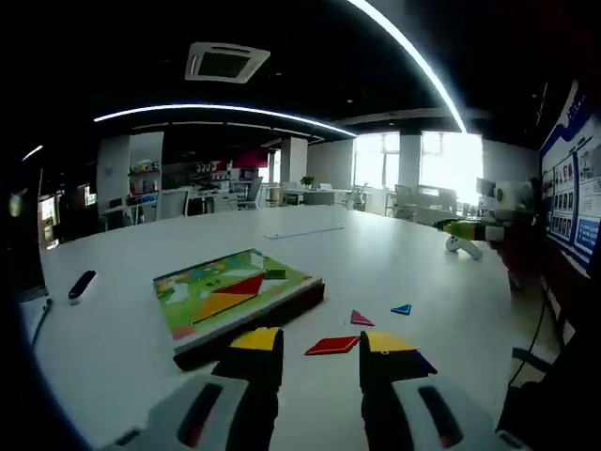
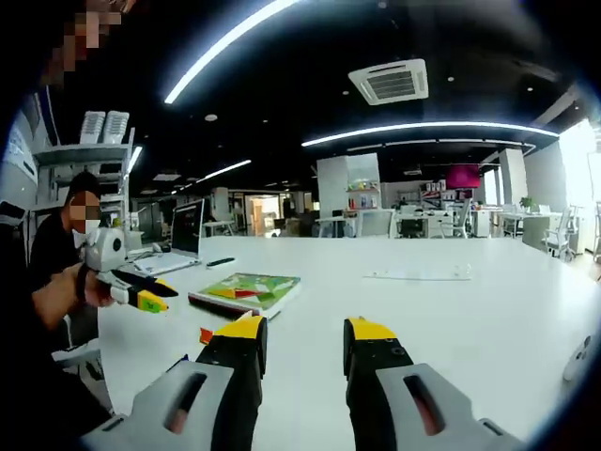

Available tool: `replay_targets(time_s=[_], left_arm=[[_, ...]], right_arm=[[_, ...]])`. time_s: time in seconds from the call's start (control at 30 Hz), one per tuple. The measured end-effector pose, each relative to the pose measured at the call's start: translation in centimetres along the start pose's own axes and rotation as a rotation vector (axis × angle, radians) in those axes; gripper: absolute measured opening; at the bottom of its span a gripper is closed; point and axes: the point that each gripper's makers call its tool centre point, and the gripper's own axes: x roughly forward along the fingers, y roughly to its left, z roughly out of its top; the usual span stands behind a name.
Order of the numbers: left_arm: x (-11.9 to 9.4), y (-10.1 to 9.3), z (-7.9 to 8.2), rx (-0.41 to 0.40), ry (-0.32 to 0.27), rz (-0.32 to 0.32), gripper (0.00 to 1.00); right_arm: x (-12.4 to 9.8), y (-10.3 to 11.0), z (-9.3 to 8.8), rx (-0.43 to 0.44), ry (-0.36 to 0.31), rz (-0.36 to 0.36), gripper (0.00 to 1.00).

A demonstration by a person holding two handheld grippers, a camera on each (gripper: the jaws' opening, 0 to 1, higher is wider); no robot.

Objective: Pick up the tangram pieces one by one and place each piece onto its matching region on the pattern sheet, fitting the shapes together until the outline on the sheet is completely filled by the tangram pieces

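The pattern sheet (image 1: 192,315) lies on a dark board on the white table, with red, orange and green tangram pieces on it. In front of my left gripper (image 1: 322,349), which is open and holds nothing, lies a red parallelogram (image 1: 332,346). A pink triangle (image 1: 362,318) and a blue triangle (image 1: 402,309) lie loose beyond it, and a dark purple piece (image 1: 425,363) shows beside the right jaw. My right gripper (image 2: 306,340) is open and empty, well back from the sheet (image 2: 246,287). A red-orange piece (image 2: 206,334) lies by its left jaw. A person's hand holds the left gripper (image 2: 141,293).
A black marker-like object (image 1: 82,284) lies left of the board and a long white strip (image 1: 302,231) lies farther back. The right gripper (image 1: 467,229) hovers at the table's far right. A monitor (image 2: 186,228) stands behind the board, and a paper sheet (image 2: 418,275) lies mid-table.
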Motion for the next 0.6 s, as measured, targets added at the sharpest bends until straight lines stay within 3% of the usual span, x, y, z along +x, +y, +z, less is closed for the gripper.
replay_targets(time_s=[0.07,0.2,0.37,0.43,0.5,0.57,0.6], left_arm=[[-0.3,-0.4,-0.7,0.009,0.024,-0.005,0.34],[-0.7,-0.1,0.3,0.054,0.011,0.007,0.34],[-0.4,0.0,2.4,-0.040,-0.099,0.025,0.33],[-0.7,-0.3,2.9,-0.034,-0.106,0.025,0.33],[-1.1,-0.4,3.4,-0.025,-0.111,0.023,0.33],[-1.5,0.2,3.6,-0.013,-0.119,0.024,0.33],[-1.7,0.4,3.7,-0.076,-0.134,0.022,0.33]], right_arm=[[0.1,0.0,-0.4,0.016,0.026,-0.007,0.34],[0.1,0.2,-0.2,-0.002,0.041,0.018,0.34],[0.8,-0.2,-0.3,0.038,0.054,-0.003,0.34],[1.5,0.2,0.2,0.049,0.061,-0.002,0.32],[1.8,0.0,1.3,-0.011,0.071,-0.013,0.32],[2.2,-0.2,1.9,-0.018,0.069,-0.013,0.32],[2.3,-0.4,2.0,-0.017,0.067,-0.015,0.32]])
